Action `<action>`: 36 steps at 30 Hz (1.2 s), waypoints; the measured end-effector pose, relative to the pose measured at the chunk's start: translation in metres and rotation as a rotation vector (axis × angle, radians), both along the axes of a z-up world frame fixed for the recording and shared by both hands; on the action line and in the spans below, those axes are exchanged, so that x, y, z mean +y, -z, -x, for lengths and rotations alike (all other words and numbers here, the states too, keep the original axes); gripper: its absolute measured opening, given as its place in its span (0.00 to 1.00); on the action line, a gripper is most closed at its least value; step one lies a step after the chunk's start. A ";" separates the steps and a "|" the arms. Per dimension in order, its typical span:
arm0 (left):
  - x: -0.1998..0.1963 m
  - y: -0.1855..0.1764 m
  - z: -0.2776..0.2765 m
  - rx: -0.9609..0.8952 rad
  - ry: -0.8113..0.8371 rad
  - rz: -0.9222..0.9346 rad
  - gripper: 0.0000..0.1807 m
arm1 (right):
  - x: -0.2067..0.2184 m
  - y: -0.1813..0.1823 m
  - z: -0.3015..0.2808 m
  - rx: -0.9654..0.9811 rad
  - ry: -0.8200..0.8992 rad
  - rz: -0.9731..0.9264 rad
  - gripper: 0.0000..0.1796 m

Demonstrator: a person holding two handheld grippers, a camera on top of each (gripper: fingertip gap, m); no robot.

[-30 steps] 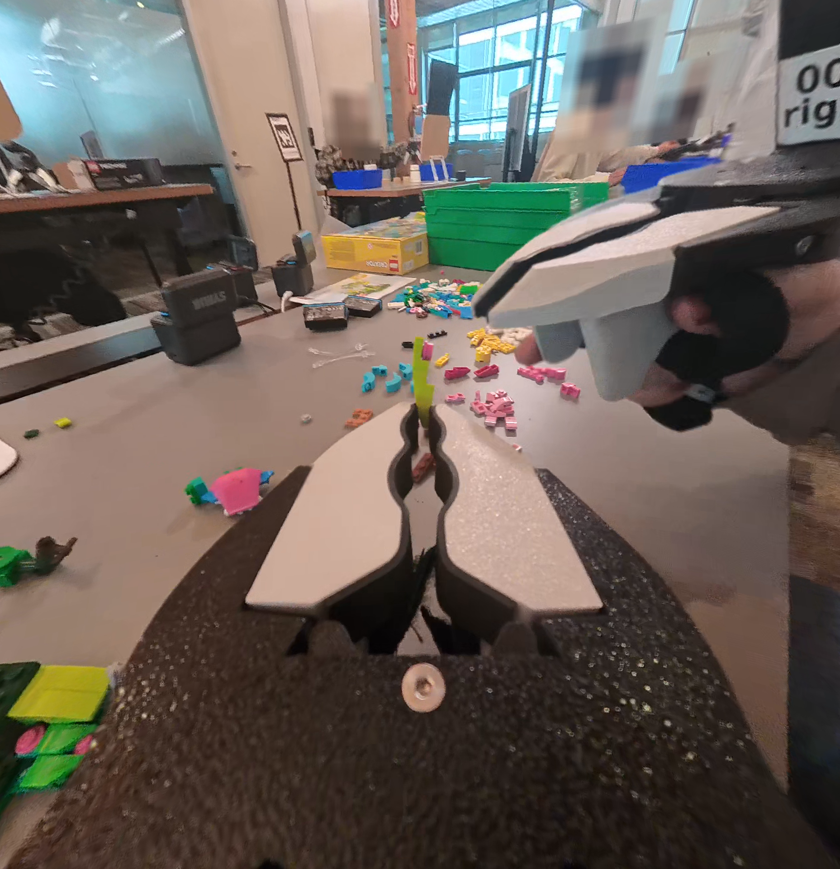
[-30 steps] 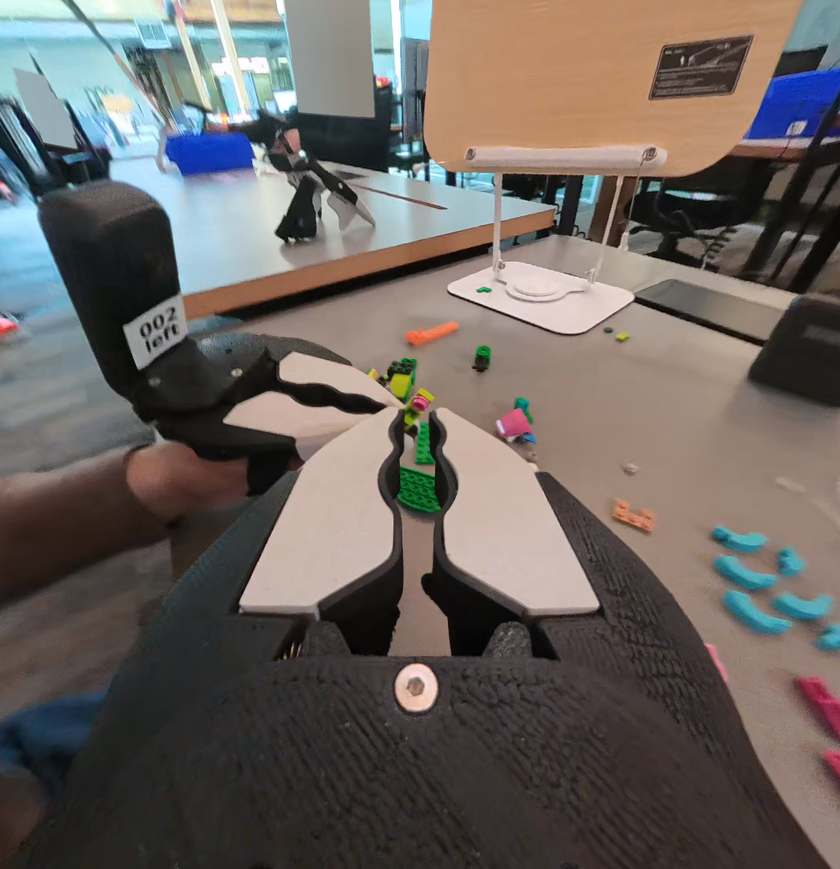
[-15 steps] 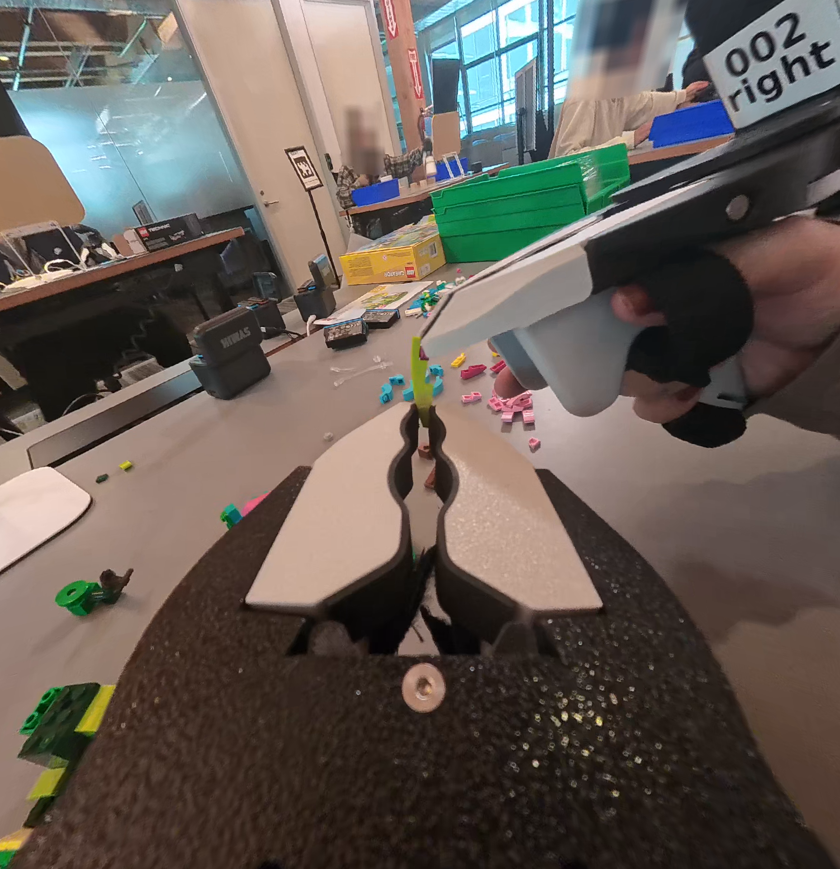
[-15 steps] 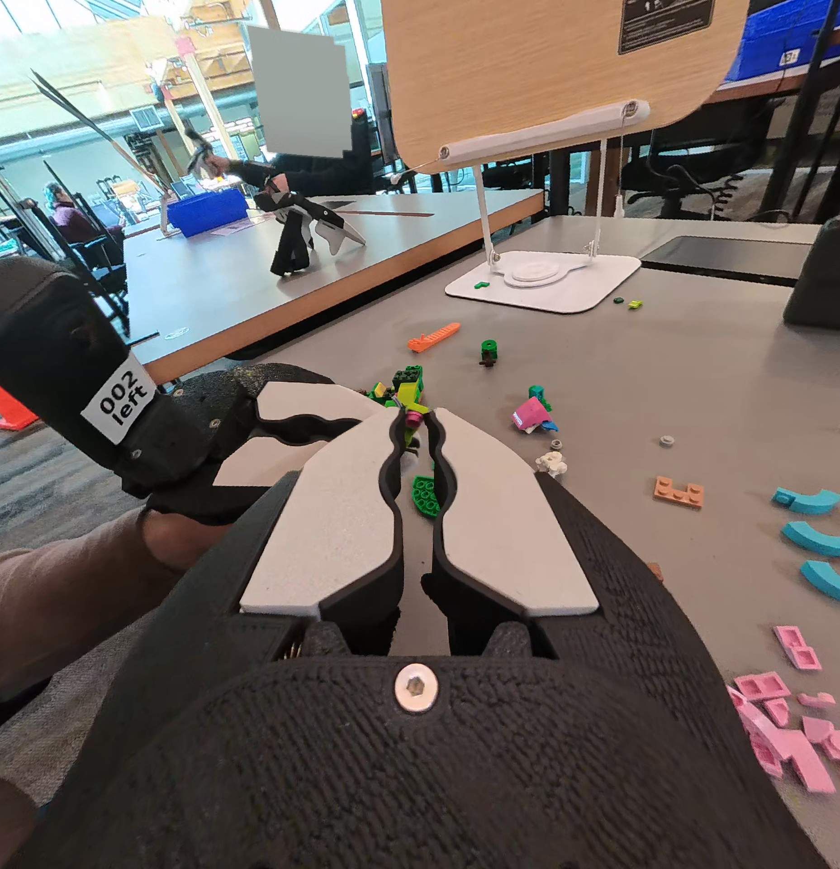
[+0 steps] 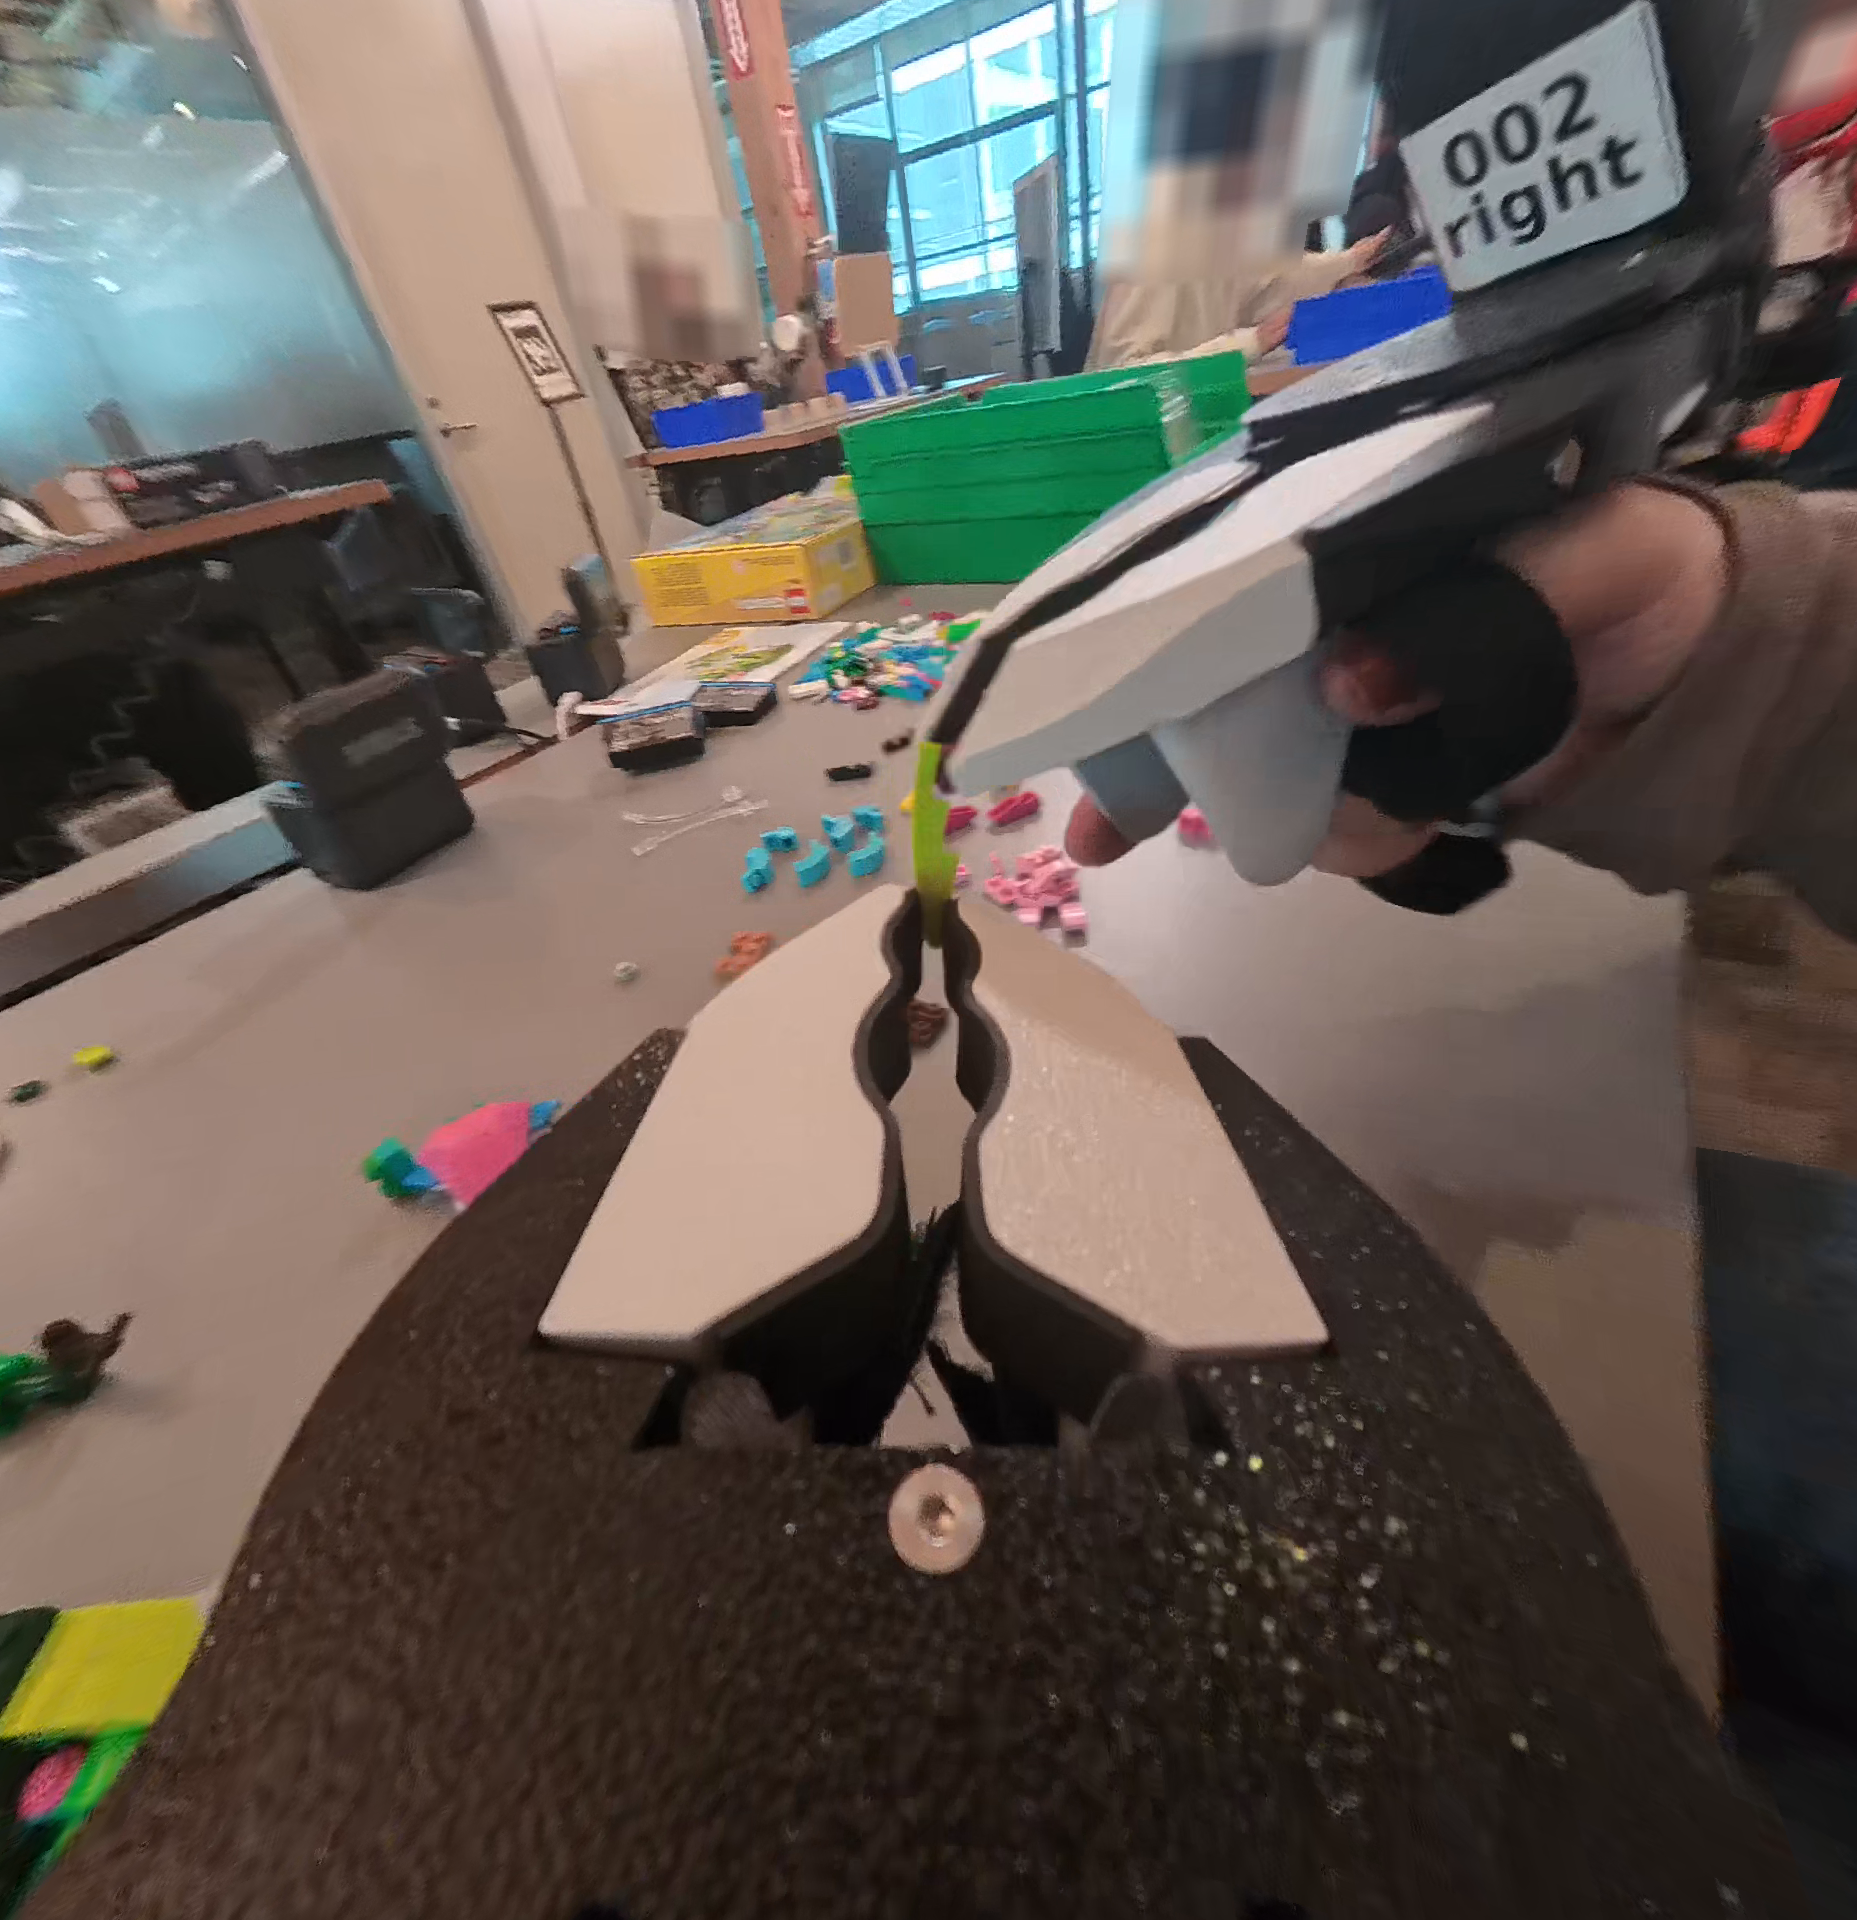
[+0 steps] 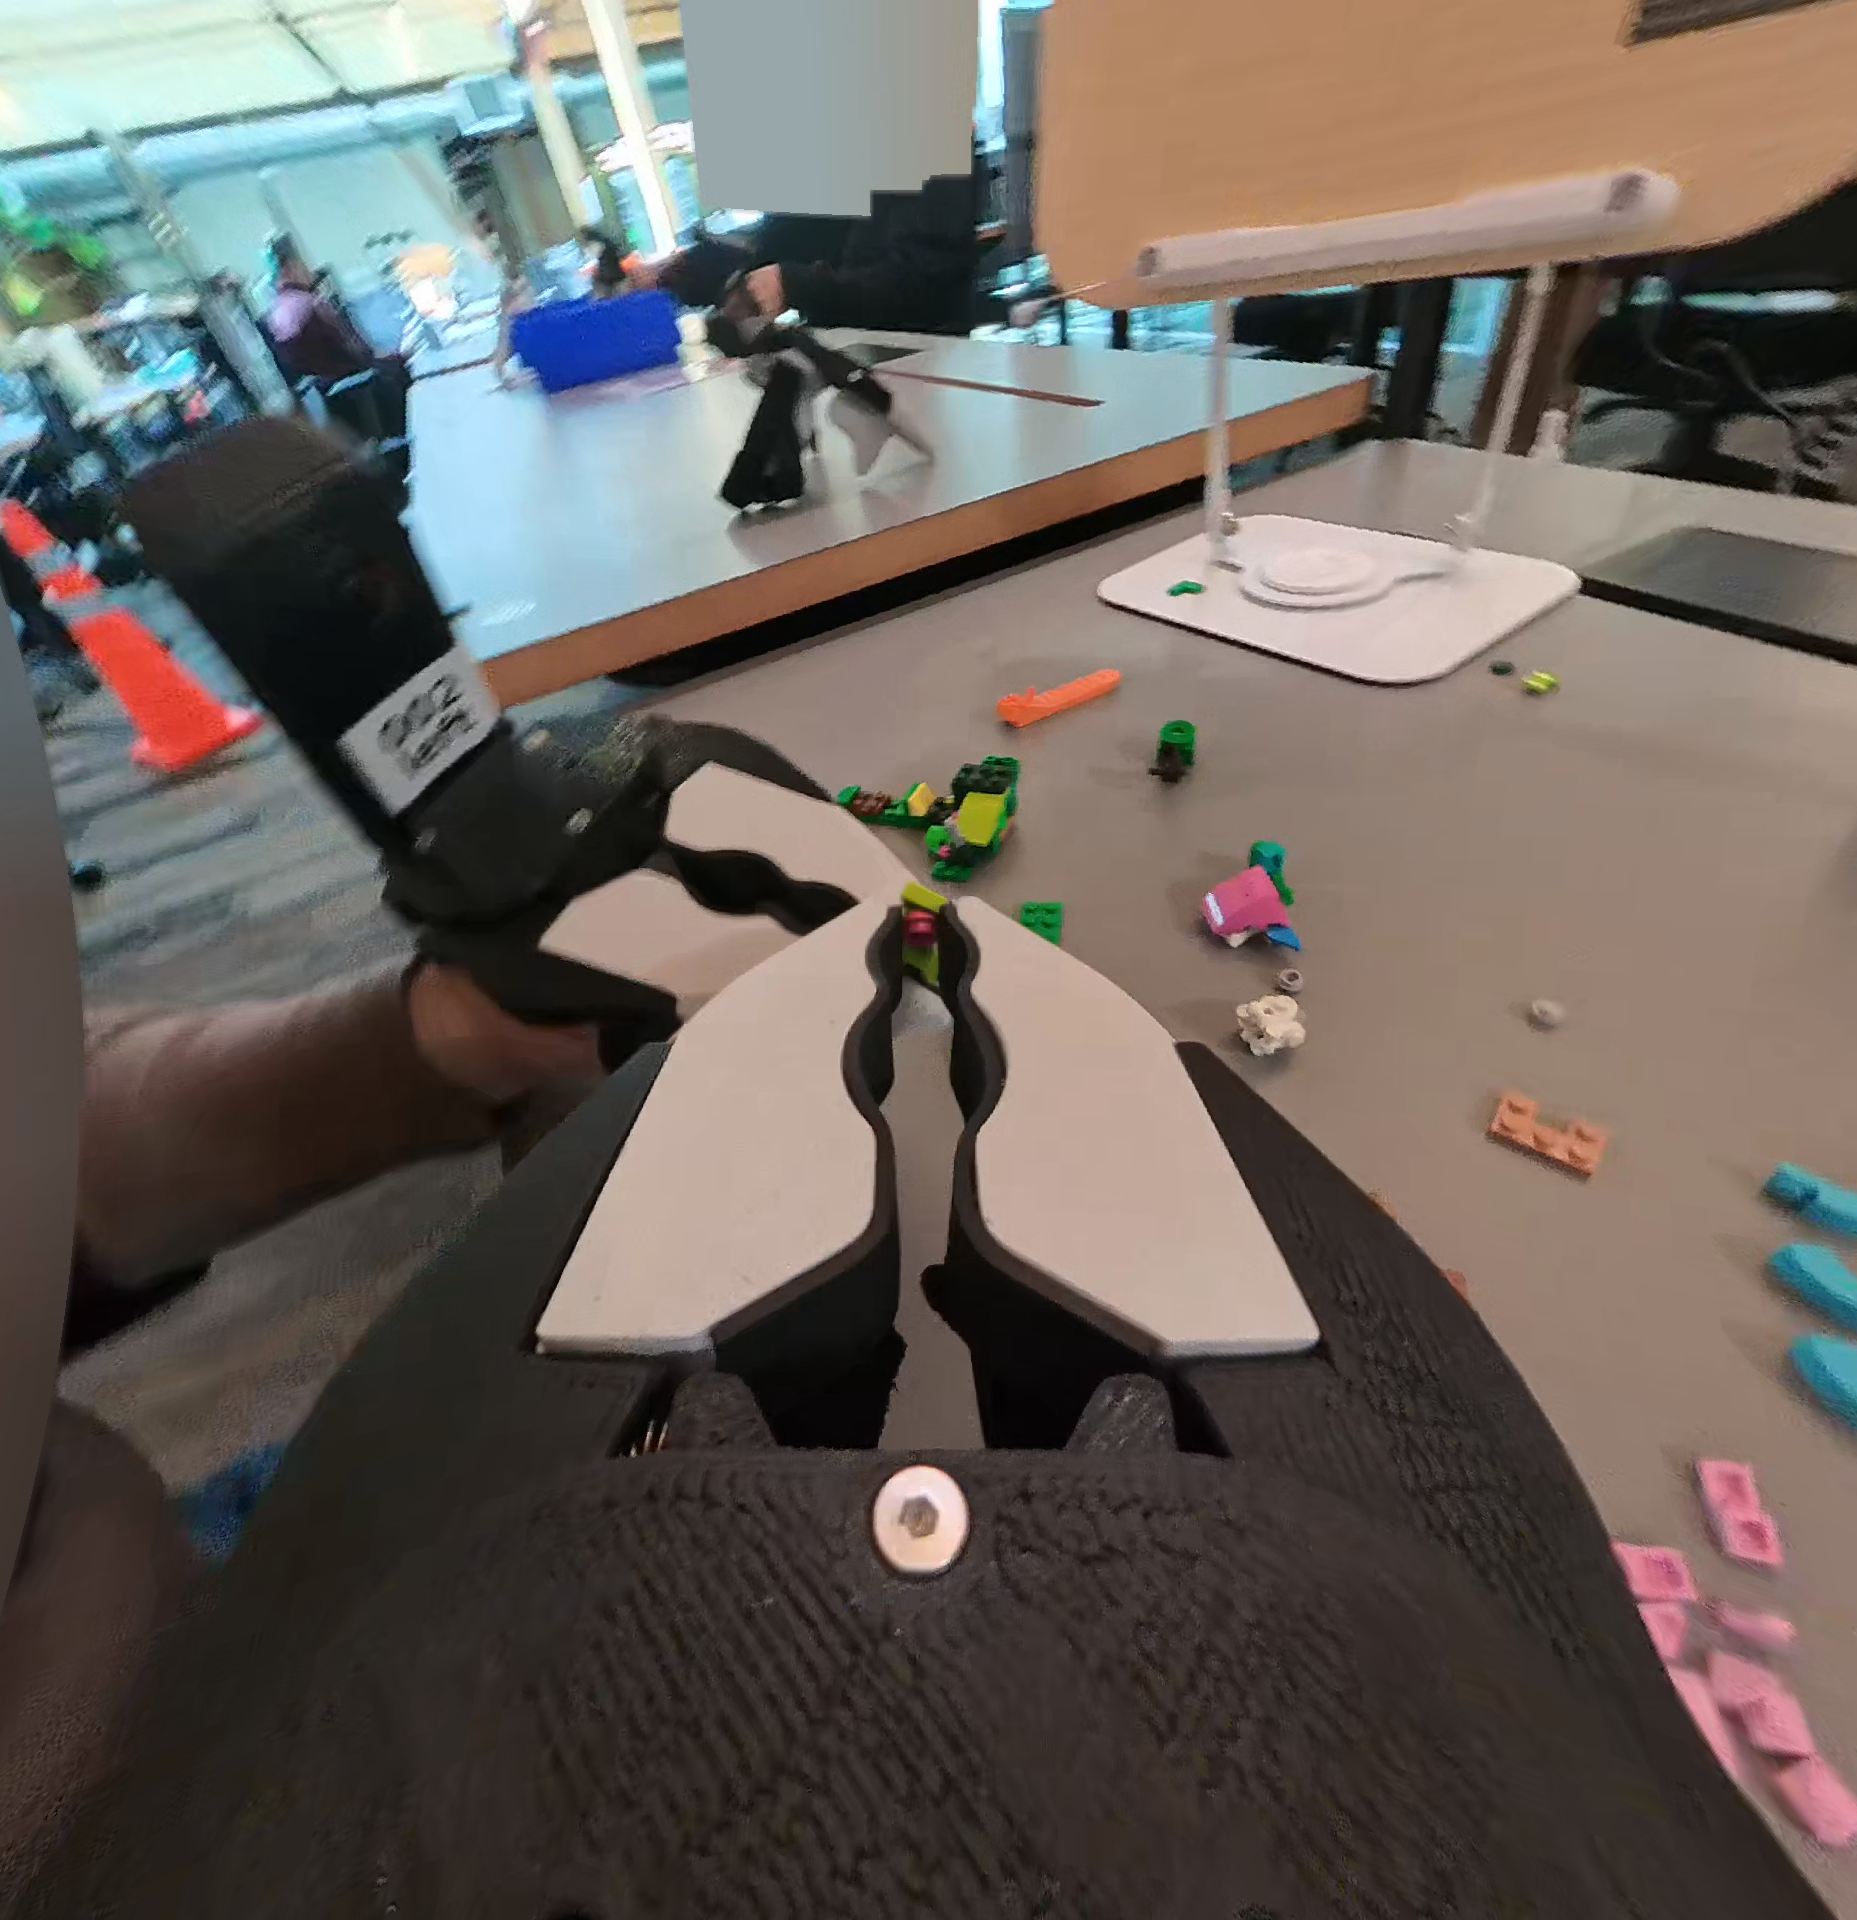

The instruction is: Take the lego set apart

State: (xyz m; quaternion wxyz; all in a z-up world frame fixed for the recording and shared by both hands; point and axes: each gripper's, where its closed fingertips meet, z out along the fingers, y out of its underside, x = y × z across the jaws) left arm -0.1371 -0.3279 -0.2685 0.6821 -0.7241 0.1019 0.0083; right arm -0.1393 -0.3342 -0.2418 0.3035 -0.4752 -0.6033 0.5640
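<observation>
A small lime-green lego piece (image 5: 932, 852) with a magenta bit on it (image 6: 920, 928) is held above the grey table (image 5: 280, 1039) between both grippers. My left gripper (image 5: 934, 920) is shut on its lower end. My right gripper (image 6: 922, 920) is shut on its upper end. In the left wrist view the right gripper (image 5: 950, 753) comes in from the upper right and meets the piece's top. In the right wrist view the left gripper (image 6: 851, 883) comes in from the left. The rest of the green lego build (image 6: 955, 810) lies on the table beyond.
Loose parts lie on the table: a small green plate (image 6: 1040, 920), a pink and teal piece (image 6: 1246, 904), an orange separator tool (image 6: 1059, 694), teal curved bricks (image 6: 1828, 1278), pink plates (image 6: 1734, 1662). A white stand base (image 6: 1339, 592), a yellow box (image 5: 747, 571) and green bins (image 5: 1007, 478) stand farther back. Only a small space, under 4 cm, lies between the two pairs of fingers. From either gripper's tips it is about 20 centimetres to the green lego build (image 6: 955, 810). Look for it in the left wrist view (image 5: 60, 1738) too.
The right gripper has moved in from the right and closed on the top of the lime piece that the left gripper holds. Both views have shifted.
</observation>
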 end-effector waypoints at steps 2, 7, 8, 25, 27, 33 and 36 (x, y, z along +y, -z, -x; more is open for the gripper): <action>-0.004 -0.003 -0.004 -0.066 0.080 0.004 0.02 | -0.005 0.000 -0.006 0.007 -0.081 -0.075 0.03; -0.008 -0.010 0.000 -0.103 0.089 -0.001 0.02 | -0.009 0.009 -0.010 -0.008 -0.161 -0.204 0.03; -0.008 -0.010 0.004 -0.095 0.059 -0.001 0.02 | -0.002 0.010 -0.011 -0.010 -0.146 -0.246 0.03; -0.016 0.000 0.055 -0.079 -0.189 0.046 0.02 | 0.196 0.087 -0.057 -0.559 0.103 -0.712 0.03; -0.018 0.000 0.059 -0.086 -0.196 0.047 0.02 | 0.199 0.089 -0.069 -0.604 0.074 -0.662 0.03; -0.019 0.003 0.064 -0.114 -0.195 0.047 0.02 | 0.193 0.098 -0.091 -0.656 -0.056 -0.726 0.03; -0.018 0.004 0.061 -0.114 -0.182 0.051 0.02 | 0.187 0.104 -0.092 -0.607 -0.128 -0.808 0.03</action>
